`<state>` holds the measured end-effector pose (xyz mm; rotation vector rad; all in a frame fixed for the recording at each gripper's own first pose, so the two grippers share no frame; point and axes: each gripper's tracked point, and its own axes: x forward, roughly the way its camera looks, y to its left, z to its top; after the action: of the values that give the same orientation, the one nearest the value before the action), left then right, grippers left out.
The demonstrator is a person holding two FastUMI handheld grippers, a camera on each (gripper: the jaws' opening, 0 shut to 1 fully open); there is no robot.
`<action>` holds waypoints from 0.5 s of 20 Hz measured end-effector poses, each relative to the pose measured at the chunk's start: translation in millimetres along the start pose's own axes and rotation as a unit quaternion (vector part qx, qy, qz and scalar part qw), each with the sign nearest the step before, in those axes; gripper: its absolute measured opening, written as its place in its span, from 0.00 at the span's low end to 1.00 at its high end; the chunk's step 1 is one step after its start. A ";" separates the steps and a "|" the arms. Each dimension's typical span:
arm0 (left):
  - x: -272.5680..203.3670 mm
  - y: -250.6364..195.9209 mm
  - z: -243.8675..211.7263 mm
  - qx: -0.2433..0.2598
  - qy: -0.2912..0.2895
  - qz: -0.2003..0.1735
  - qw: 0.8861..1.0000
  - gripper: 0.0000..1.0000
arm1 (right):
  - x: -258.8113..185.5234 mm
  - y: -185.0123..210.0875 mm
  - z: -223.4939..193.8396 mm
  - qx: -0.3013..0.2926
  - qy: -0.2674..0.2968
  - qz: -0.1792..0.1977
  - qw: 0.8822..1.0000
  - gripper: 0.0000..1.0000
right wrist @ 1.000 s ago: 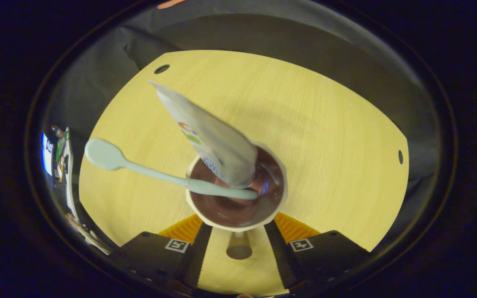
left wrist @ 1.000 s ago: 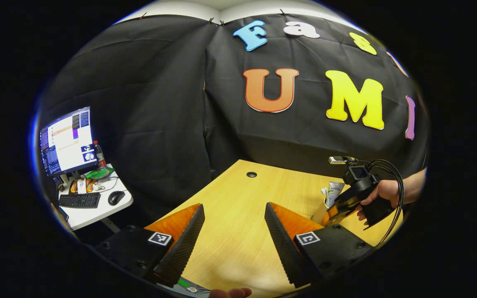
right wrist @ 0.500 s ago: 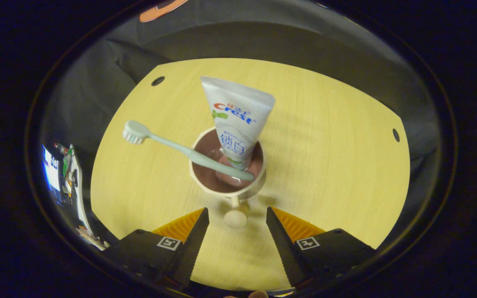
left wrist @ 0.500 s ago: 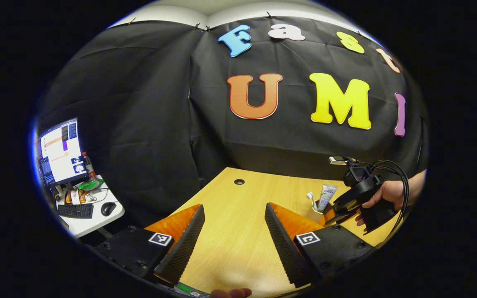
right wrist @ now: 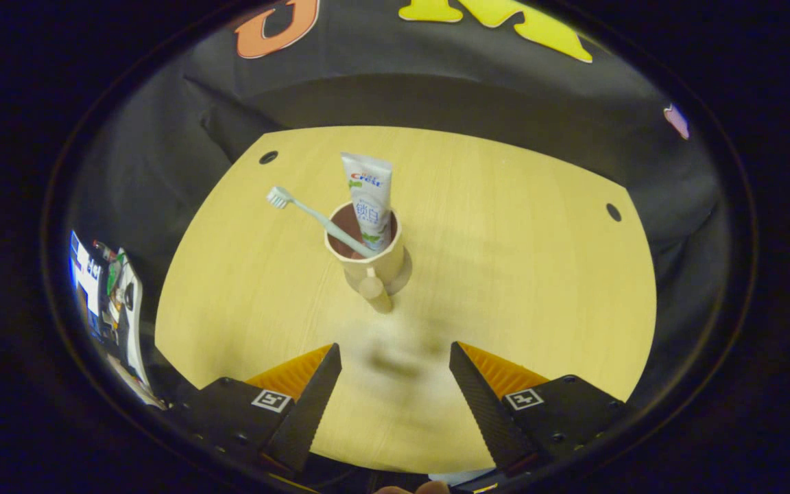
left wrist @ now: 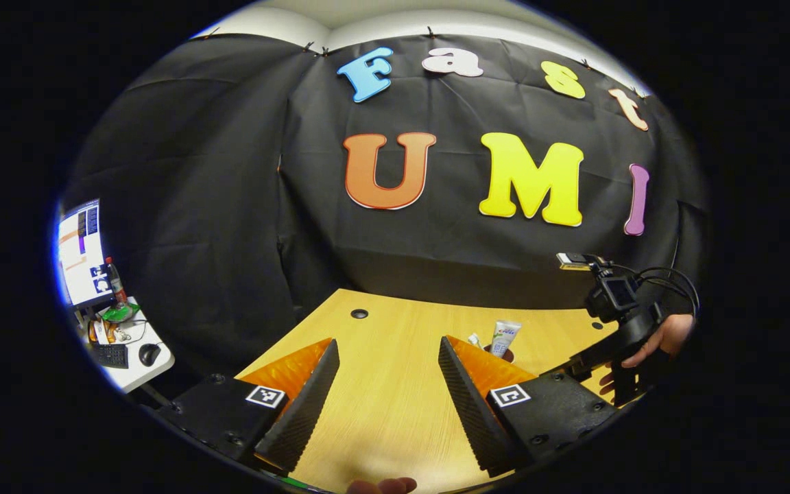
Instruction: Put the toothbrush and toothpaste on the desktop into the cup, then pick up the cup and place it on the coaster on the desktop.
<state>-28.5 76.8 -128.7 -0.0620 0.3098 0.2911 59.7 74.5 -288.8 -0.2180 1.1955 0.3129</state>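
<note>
Pale yellow wood-grain desktop (right wrist: 505, 274), with small dark round holes near its far edge. On it, a cream cup (right wrist: 374, 257) with a reddish-brown inside. The toothbrush (right wrist: 313, 216) is pale mint green, bristles white. The toothpaste (right wrist: 369, 199) tube is white with red and blue lettering and a touch of green. Off at the side, a white side table (left wrist: 136, 357) carries a black keyboard (left wrist: 110, 355) and a black mouse (left wrist: 149, 353).

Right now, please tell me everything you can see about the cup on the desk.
The cup is a cream mug with a brown inside and a handle facing the right gripper. It stands upright on the wooden desk, over a round edge that may be the coaster. The toothbrush leans left in it, head up; the toothpaste stands nearly upright. Nothing grips it; the right gripper is open, apart.
</note>
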 end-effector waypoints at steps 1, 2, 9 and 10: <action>0.9 -4.4 3.5 0.001 -0.003 -0.008 1.000 0.93 | -11.5 -7.0 0.0 -0.007 -0.019 -0.012 1.000 0.97; 2.0 -7.4 6.9 0.002 -0.006 -0.015 1.000 0.93 | -22.4 -11.6 -0.3 -0.008 -0.034 -0.021 0.999 0.97; 1.5 -33.3 28.5 0.011 -0.023 -0.061 0.998 0.93 | -85.8 -38.8 -3.8 0.032 -0.137 -0.058 0.988 0.95; 2.4 -35.0 32.7 0.014 -0.026 -0.067 0.997 0.93 | -92.9 -41.7 -2.7 0.040 -0.150 -0.062 0.986 0.95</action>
<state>-6.6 47.4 -97.7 -0.0478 0.2560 0.1553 41.2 23.1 -202.9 -0.1680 0.8914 0.1816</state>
